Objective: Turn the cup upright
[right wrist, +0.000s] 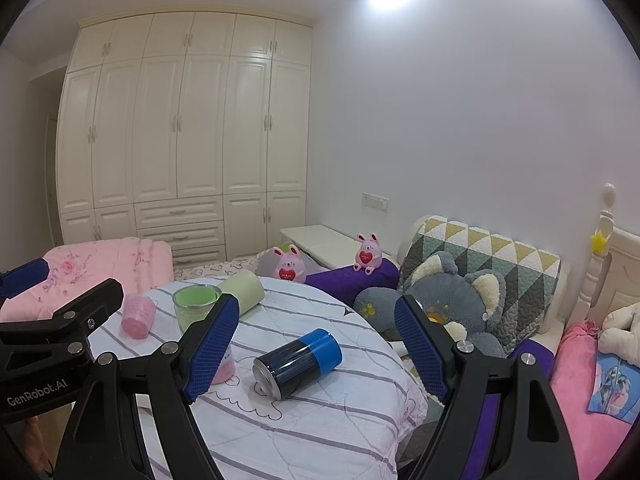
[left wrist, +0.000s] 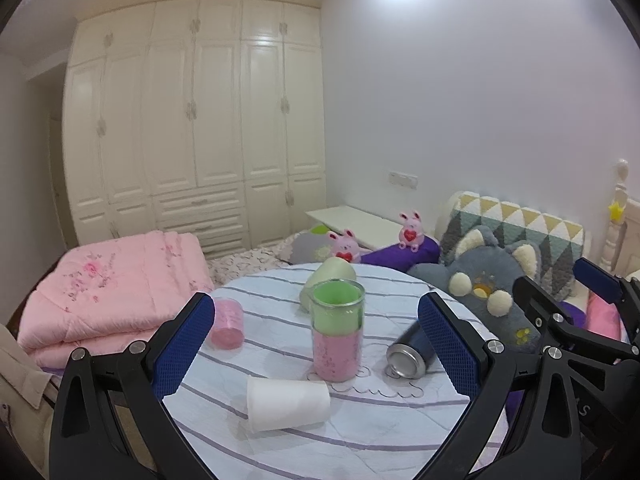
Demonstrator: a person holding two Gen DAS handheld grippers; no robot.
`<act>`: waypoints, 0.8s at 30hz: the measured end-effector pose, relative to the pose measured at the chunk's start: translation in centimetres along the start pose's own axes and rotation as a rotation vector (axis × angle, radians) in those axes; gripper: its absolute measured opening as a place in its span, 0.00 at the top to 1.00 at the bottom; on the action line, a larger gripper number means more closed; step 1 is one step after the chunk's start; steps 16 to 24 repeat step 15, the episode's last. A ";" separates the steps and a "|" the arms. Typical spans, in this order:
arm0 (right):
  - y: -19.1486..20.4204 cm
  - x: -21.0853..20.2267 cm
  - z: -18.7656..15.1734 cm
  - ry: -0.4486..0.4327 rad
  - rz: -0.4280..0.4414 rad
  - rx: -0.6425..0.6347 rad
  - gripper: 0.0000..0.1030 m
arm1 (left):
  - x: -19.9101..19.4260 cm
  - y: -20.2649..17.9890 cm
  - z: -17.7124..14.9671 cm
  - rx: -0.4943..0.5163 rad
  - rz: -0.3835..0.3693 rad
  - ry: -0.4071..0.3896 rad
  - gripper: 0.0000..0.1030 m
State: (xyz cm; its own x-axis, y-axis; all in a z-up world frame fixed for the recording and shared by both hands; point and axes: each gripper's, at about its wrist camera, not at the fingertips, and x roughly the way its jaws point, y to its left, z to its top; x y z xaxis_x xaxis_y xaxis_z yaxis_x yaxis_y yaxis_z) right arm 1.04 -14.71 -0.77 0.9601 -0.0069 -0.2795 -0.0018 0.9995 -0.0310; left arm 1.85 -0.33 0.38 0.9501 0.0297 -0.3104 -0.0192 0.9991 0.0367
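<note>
A round table with a striped cloth (left wrist: 360, 432) holds several cups. A white paper cup (left wrist: 286, 402) lies on its side near the front. A blue and black cup (right wrist: 298, 362) lies on its side, metal end toward me; it also shows in the left wrist view (left wrist: 410, 354). A pale green cup (left wrist: 330, 280) lies tipped at the back. A pink cup (left wrist: 227, 322) stands mouth down. A clear glass (left wrist: 338, 334) stands upright, green and pink inside. My left gripper (left wrist: 316, 350) is open above the table. My right gripper (right wrist: 316, 352) is open around the blue cup's space.
A folded pink quilt (left wrist: 108, 292) lies left of the table. A grey plush cat (right wrist: 452, 300), a quilted cushion (right wrist: 492, 264), two pink bunny toys (right wrist: 368, 258) and a purple bolster (right wrist: 348, 278) lie on the bed at the right. A cream wardrobe (left wrist: 192, 120) stands behind.
</note>
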 end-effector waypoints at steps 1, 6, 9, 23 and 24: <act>0.0 0.0 0.0 0.000 -0.002 -0.001 0.21 | 0.0 0.0 0.0 0.004 -0.002 0.000 0.00; 0.0 0.2 0.0 0.005 0.000 -0.001 0.21 | 0.1 0.0 0.1 0.005 0.014 -0.006 0.00; 0.0 0.3 -0.1 0.007 -0.001 -0.004 0.21 | 0.4 0.1 0.0 0.000 0.004 0.008 0.00; 0.2 0.6 -0.2 0.020 0.000 -0.004 0.21 | 1.0 0.2 -0.2 -0.004 -0.019 0.036 0.00; 0.2 0.6 -0.2 0.020 0.000 -0.004 0.21 | 1.0 0.2 -0.2 -0.004 -0.019 0.036 0.00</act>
